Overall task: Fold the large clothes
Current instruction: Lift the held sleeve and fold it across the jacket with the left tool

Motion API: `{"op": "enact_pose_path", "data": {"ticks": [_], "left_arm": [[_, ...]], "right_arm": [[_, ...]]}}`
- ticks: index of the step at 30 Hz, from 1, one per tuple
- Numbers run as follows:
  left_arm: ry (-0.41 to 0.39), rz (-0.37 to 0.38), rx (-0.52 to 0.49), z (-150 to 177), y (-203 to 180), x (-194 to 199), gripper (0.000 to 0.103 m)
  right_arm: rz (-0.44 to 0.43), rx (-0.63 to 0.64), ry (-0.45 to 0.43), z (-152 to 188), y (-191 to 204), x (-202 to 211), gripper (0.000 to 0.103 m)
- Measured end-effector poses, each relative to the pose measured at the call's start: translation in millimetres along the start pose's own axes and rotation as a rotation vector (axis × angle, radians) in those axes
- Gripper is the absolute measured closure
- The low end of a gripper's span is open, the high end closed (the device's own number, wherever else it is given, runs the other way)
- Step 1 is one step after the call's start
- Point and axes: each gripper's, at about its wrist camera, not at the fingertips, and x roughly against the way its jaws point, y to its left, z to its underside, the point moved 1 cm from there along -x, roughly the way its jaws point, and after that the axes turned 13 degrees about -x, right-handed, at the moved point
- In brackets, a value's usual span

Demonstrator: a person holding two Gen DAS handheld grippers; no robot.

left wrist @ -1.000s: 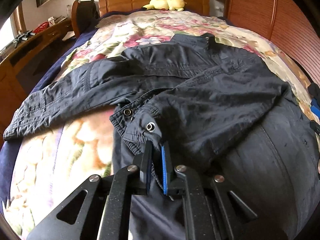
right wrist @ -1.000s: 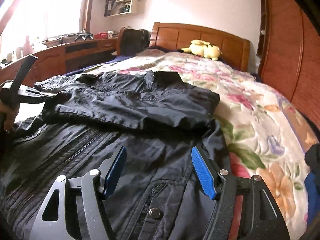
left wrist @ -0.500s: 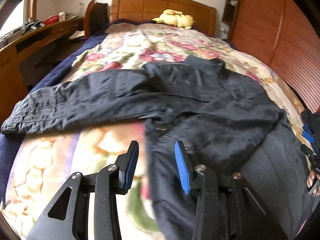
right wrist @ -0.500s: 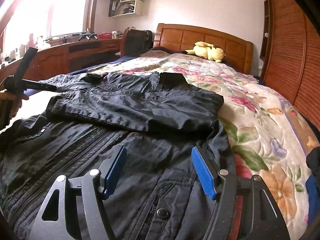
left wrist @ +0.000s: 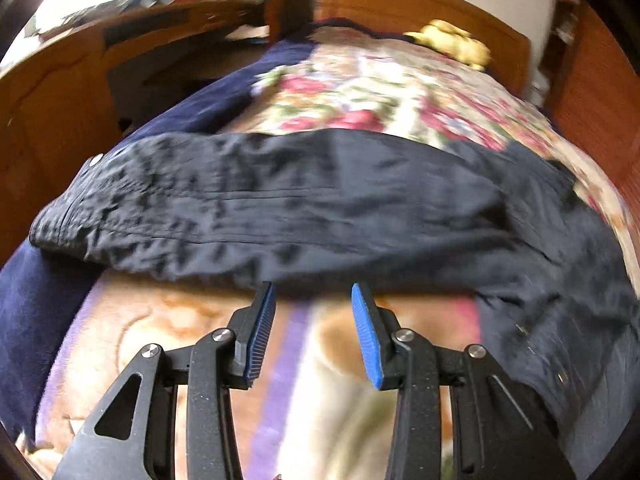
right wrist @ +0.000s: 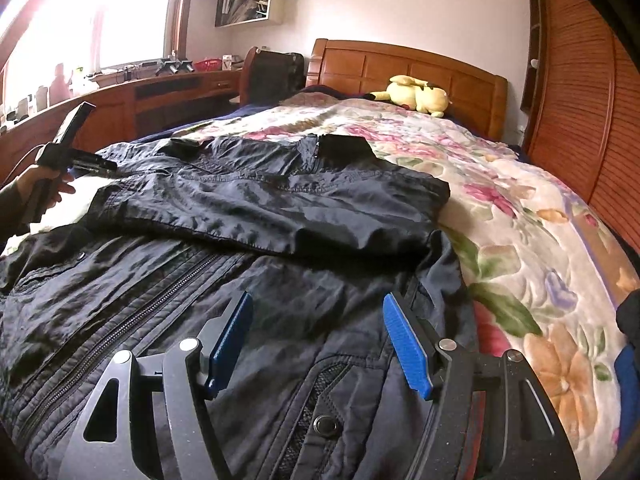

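Observation:
A black jacket (right wrist: 256,216) lies front up on the flowered bed, its right sleeve folded across the chest. Its left sleeve (left wrist: 256,204) stretches out sideways to the bed's left edge, cuff at the far left. My left gripper (left wrist: 313,330) is open and empty, just short of the sleeve's near edge, over the quilt. It also shows held in a hand in the right wrist view (right wrist: 72,160). My right gripper (right wrist: 316,340) is open and empty, low over the jacket's lower front near the zipper (right wrist: 132,316).
A flowered quilt (right wrist: 532,240) covers the bed, with a wooden headboard (right wrist: 404,60) and a yellow plush toy (right wrist: 416,94) at the far end. A wooden desk (right wrist: 132,100) runs along the left. A slatted wooden wardrobe (right wrist: 576,92) stands close on the right.
My left gripper let go of the jacket's hem corner, opened, and swung left toward the outstretched sleeve. My right gripper stayed open and almost still.

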Motion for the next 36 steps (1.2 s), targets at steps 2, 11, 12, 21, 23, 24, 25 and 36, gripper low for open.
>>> {"op": "enact_pose_path", "data": {"ticks": [2,11,12,21,23,24,25,36], "left_arm": [[0.020,-0.019,0.047,0,16,-9,0.063],[0.054,-0.044,0.164,7,53,-26,0.062],[0.052,-0.044,0.176,6,56,-26,0.062],[0.066,-0.129,0.224,2,75,-30,0.062],[0.077,-0.123,0.240,0,79,-34,0.062],[0.084,-0.121,0.241,0,80,-37,0.062],[0.089,-0.125,0.237,-1,80,-39,0.062],[0.068,-0.104,0.114,-11,64,-42,0.094]], "right_arm": [[0.000,0.003,0.006,0,1,-2,0.034],[-0.001,0.009,0.011,-1,3,-4,0.034],[-0.001,0.010,0.011,0,3,-5,0.034],[-0.001,0.015,0.017,1,5,-6,0.034],[0.000,0.016,0.020,1,5,-7,0.034],[0.000,0.016,0.021,1,6,-7,0.034],[0.000,0.017,0.023,1,6,-8,0.034],[0.000,0.018,0.028,1,6,-9,0.034]]}}
